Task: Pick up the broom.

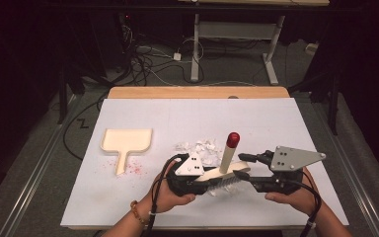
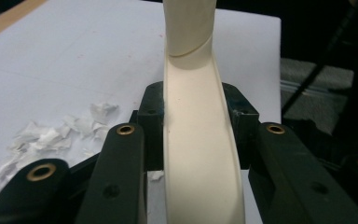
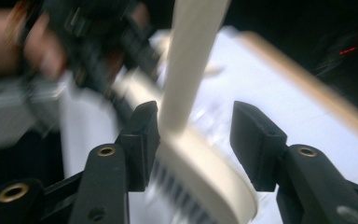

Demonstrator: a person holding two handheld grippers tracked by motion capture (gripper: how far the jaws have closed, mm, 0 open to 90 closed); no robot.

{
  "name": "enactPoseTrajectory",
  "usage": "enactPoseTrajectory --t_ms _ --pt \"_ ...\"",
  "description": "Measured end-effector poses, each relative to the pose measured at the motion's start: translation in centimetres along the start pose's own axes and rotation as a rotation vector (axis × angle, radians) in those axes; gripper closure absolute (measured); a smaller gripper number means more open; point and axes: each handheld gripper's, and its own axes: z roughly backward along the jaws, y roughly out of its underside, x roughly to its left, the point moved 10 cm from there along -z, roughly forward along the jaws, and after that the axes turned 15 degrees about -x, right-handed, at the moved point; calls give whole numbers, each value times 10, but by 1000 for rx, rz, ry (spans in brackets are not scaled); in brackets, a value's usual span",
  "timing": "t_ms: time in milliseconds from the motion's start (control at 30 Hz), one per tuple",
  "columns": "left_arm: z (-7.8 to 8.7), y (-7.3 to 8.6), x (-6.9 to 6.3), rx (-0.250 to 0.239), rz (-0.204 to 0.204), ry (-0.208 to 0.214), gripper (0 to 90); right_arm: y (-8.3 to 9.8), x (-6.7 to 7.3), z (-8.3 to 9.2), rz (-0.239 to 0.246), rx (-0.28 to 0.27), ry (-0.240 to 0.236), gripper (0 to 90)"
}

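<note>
Gripper on our left (image 1: 212,178) clamps the cream brush (image 2: 200,154) by its head above the desk (image 1: 276,123) near the torn paper scraps (image 1: 200,148), while our right gripper (image 3: 193,140), jaws parted, straddles the brush without touching, the dustpan (image 1: 127,141) well apart.

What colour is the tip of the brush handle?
Red, on a cream brush; the tip shows best in the high view.
</note>
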Motion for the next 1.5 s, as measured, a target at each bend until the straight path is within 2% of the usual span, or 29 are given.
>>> enactPoseTrajectory --t_ms 33,67,100,133,167,200,267,333,433,467,500,533,633,767,800,867,900,933,967,1033,1067,1133,1167,1267,1300,1333,1367,1400,1500 --pt "1 1 -1 10 -6 18 645 6 3 1 8 34 -34 499" --pt "1 2 -4 21 -15 43 645 6 3 1 8 34 -34 499" --pt "1 4 -6 36 -35 62 644 17 6 0 31 92 -64 474" --pt "1 5 -9 51 -49 88 644 17 6 0 31 92 -64 474" --pt "0 7 -13 68 -67 117 644 27 12 -5 42 134 -114 460" --pt "-2 9 -19 80 -85 149 644 30 14 -7 37 140 -131 461" --pt "-4 10 -27 85 -107 191 644 38 23 -12 8 153 -215 462" --pt "-5 13 -32 105 -133 211 644 51 31 -15 17 207 -282 444" --pt "-6 14 -33 97 -115 228 644 59 39 -17 2 222 -354 548" --pt "-6 14 -33 97 -115 228 644 59 39 -17 2 222 -354 548" --pt "-4 14 -34 91 -106 258 643 62 43 -19 -14 236 -382 605" --pt "-3 14 -34 91 -111 264 643 63 44 -20 -6 231 -382 646" --pt "-2 14 -34 86 -117 268 640 63 45 -20 -26 235 -400 664" --pt "0 13 -31 72 -112 269 623 61 47 -21 -23 228 -393 678" --pt "1 13 -28 77 -119 252 590 61 46 -23 10 237 -360 678" --pt "2 13 -25 78 -129 228 557 62 45 -24 13 248 -347 678" --pt "5 12 -18 74 -135 171 456 66 44 -26 31 269 -338 678" --pt "5 12 -18 74 -135 171 427 67 42 -26 33 277 -322 678" --pt "7 11 -15 69 -136 143 401 67 40 -27 37 279 -299 678" --pt "13 11 -5 62 -161 49 361 67 35 -28 41 278 -275 678" --pt "17 12 -1 56 -165 4 286 67 31 -28 40 277 -249 678" --pt "29 15 10 32 -169 -94 217 63 19 -27 48 254 -188 678" --pt "29 15 10 32 -169 -94 204 62 17 -25 34 250 -168 678" --pt "56 25 25 -4 -167 -226 188 56 3 -20 25 226 -80 678" --pt "56 25 25 -4 -167 -226 181 55 -1 -19 24 219 -67 678" --pt "63 29 29 -7 -163 -252 181 55 -1 -19 24 219 -67 678" --pt "71 34 33 -5 -159 -283 181 53 -9 -16 20 206 -32 678" --pt "78 40 37 -2 -152 -311 181 53 -9 -16 20 206 -32 678" --pt "103 60 46 15 -126 -384 181 51 -22 -12 10 195 26 678"
